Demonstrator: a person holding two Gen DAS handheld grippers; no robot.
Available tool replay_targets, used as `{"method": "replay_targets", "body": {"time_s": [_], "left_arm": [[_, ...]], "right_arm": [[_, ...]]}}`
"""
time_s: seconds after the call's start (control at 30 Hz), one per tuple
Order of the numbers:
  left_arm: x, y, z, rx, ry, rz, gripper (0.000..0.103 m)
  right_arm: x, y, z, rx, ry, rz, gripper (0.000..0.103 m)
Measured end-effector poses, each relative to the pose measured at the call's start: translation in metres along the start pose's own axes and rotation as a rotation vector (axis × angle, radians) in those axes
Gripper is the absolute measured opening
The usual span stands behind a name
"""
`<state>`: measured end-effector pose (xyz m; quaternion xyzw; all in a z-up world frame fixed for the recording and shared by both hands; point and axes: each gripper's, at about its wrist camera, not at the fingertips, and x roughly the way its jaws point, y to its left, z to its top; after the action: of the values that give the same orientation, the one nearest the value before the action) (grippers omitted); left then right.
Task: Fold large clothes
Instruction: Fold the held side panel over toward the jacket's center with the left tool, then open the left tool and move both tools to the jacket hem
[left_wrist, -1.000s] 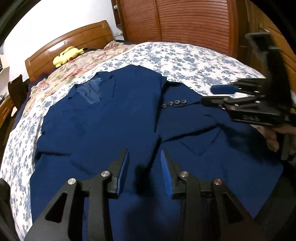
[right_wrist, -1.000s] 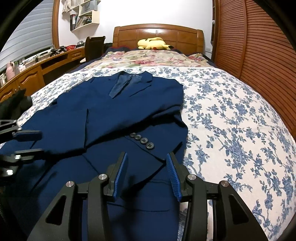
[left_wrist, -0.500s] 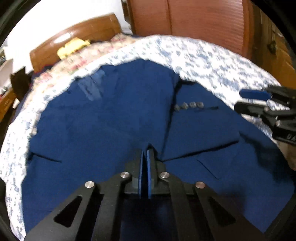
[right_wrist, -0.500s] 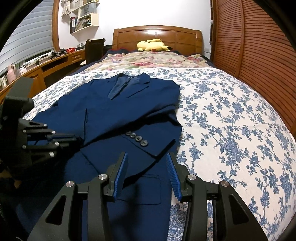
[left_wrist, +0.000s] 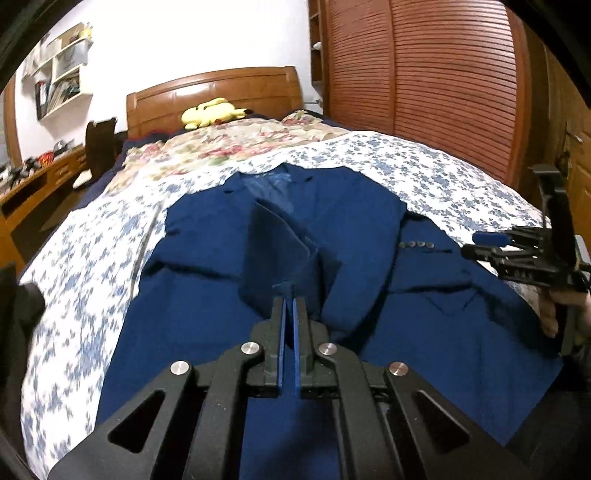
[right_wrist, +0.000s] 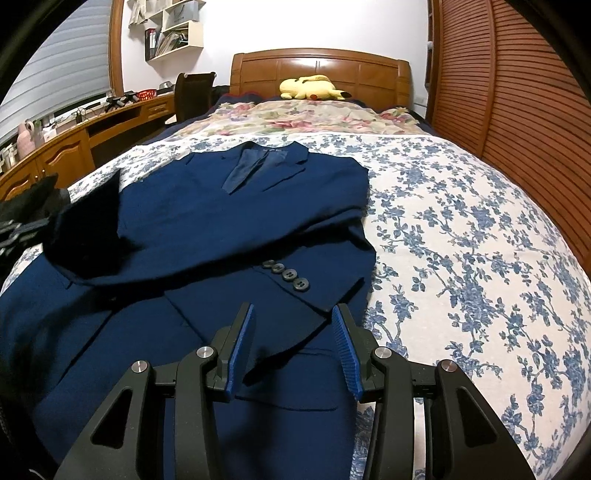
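Note:
A navy suit jacket (right_wrist: 229, 229) lies face up on the bed, collar toward the headboard. One sleeve is folded across its front, and the cuff buttons (right_wrist: 286, 275) show. My left gripper (left_wrist: 289, 295) is shut on a pinch of the jacket's cloth (left_wrist: 277, 240), which rises from the garment as a peaked fold. In the right wrist view that raised cloth (right_wrist: 88, 229) hangs dark at the left edge. My right gripper (right_wrist: 293, 310) hovers open just above the jacket's lower right part, nothing between its pads. It also shows in the left wrist view as the right gripper (left_wrist: 471, 244), held by a hand (left_wrist: 550, 314).
The bed's blue-flowered sheet (right_wrist: 461, 240) stretches to the right of the jacket. A yellow plush toy (right_wrist: 310, 86) lies by the wooden headboard (right_wrist: 321, 68). Slatted wardrobe doors (right_wrist: 517, 110) line the right side. A desk (right_wrist: 74, 147) and a chair (right_wrist: 194, 94) stand at the left.
My left gripper went from open to shut on the jacket's cloth near the middle, then lifted and drew it back, raising a fold. The right gripper stayed put and open.

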<state>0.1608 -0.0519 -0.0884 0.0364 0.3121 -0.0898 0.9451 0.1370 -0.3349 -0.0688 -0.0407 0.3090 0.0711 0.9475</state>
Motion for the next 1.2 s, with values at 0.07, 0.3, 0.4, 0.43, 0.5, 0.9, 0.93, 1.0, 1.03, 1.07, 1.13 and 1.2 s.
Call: {"method": "replay_targets", "body": {"time_s": [0.07,0.3,0.4,0.43,0.5,0.9,0.93,1.0,1.03,1.07,1.13,1.2], "left_arm": [[-0.005,0.005,-0.011,-0.008,0.009,0.005,0.004],[-0.012,0.013,-0.030,-0.014,0.079,-0.044,0.011],[-0.020,0.016,-0.034,0.003,0.075,-0.023,0.019],[-0.023,0.018,-0.035,0.003,0.071,-0.018,0.020],[-0.029,0.025,-0.037,-0.007,0.072,-0.020,0.020],[-0.041,0.068,-0.057,-0.045,0.123,0.062,0.039],[-0.041,0.074,-0.060,-0.053,0.133,0.073,0.043],[-0.042,0.082,-0.065,-0.064,0.143,0.093,0.046],[-0.043,0.088,-0.067,-0.072,0.151,0.105,0.046],[-0.043,0.091,-0.070,-0.077,0.157,0.112,0.047],[-0.042,0.100,-0.074,-0.083,0.170,0.126,0.047],[-0.040,0.106,-0.077,-0.085,0.185,0.141,0.047]], "right_arm": [[0.003,0.002,0.000,-0.004,0.005,-0.002,0.045],[0.013,0.008,0.001,-0.016,0.029,-0.003,0.045],[0.012,0.012,0.003,-0.028,0.018,0.002,0.045],[0.012,0.014,0.003,-0.032,0.018,0.001,0.045],[0.012,0.016,0.003,-0.039,0.019,0.001,0.045],[0.017,0.018,0.001,-0.041,0.028,0.004,0.045],[0.018,0.019,0.001,-0.042,0.030,0.003,0.045],[0.019,0.020,0.001,-0.046,0.034,0.002,0.045],[0.020,0.021,0.001,-0.047,0.035,0.002,0.045],[0.021,0.022,0.001,-0.049,0.037,0.002,0.045],[0.022,0.023,0.001,-0.052,0.043,0.001,0.045],[0.024,0.024,0.001,-0.054,0.047,0.001,0.045]]}}
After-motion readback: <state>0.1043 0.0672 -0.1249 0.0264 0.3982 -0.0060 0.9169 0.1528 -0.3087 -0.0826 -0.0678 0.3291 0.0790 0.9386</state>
